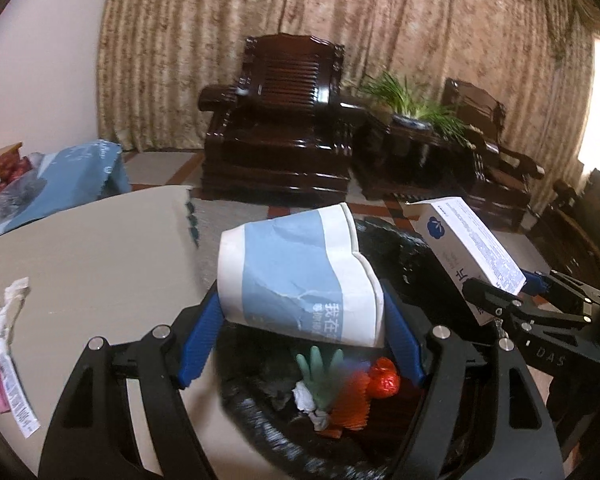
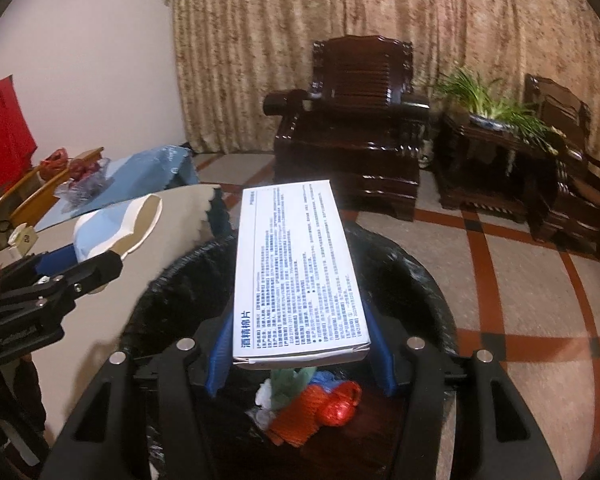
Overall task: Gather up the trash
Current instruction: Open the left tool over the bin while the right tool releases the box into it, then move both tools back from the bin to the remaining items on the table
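My left gripper [image 1: 300, 320] is shut on a crushed white and blue paper cup [image 1: 296, 272] and holds it over a black-lined trash bin [image 1: 396, 248]. My right gripper [image 2: 300, 332] is shut on a flat white box with printed text [image 2: 296, 268], also above the bin [image 2: 412, 276]. The box [image 1: 468, 248] and right gripper [image 1: 512, 300] show at the right of the left wrist view. The cup [image 2: 112, 228] and left gripper [image 2: 76, 264] show at the left of the right wrist view. The bin holds a green glove [image 1: 320, 372], orange netting [image 2: 300, 412] and a red wad [image 1: 384, 380].
A beige table [image 1: 92, 248] lies left of the bin, with wrappers [image 1: 8, 352] at its left edge. A blue cloth [image 1: 68, 176] and bagged items lie beyond. Dark wooden armchairs [image 1: 276, 128] and a potted plant [image 1: 412, 104] stand before curtains across the tiled floor [image 2: 520, 260].
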Motion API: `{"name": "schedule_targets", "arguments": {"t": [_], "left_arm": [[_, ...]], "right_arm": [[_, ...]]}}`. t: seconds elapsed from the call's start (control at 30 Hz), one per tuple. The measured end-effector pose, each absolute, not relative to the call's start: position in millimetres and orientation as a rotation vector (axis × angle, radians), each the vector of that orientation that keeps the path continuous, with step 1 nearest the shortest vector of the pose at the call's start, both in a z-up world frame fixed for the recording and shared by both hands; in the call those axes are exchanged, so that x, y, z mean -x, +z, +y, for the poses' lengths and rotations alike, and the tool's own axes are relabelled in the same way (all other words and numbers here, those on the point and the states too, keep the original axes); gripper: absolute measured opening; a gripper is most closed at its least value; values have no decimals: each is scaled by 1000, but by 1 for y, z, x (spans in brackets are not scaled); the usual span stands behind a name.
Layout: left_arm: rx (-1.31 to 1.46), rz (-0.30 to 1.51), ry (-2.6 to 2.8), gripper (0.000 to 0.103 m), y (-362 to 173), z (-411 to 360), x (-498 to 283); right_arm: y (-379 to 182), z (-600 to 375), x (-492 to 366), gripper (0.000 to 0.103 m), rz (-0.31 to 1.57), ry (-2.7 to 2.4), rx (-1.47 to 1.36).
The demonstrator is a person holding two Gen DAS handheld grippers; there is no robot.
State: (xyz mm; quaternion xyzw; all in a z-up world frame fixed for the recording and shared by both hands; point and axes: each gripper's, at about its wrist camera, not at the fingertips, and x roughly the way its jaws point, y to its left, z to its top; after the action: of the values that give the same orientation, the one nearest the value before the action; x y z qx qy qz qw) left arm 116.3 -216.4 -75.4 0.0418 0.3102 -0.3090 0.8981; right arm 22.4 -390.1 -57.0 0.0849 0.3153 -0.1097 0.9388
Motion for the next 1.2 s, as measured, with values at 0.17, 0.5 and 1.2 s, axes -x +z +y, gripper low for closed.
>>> {"name": "schedule_targets", "arguments": {"t": [0.17, 0.5, 1.2], "left_arm": [[-103, 672, -667, 73, -87, -239, -124], [-70, 712, -712, 85, -98, -239, -128], [-18, 584, -394, 93, -48, -90, -123]], "right_arm": [[-67, -402, -20, 56, 668, -255, -185], [-84, -412, -14, 87, 706, -323, -178], [-41, -315, -49, 97, 574, -84, -168]]}}
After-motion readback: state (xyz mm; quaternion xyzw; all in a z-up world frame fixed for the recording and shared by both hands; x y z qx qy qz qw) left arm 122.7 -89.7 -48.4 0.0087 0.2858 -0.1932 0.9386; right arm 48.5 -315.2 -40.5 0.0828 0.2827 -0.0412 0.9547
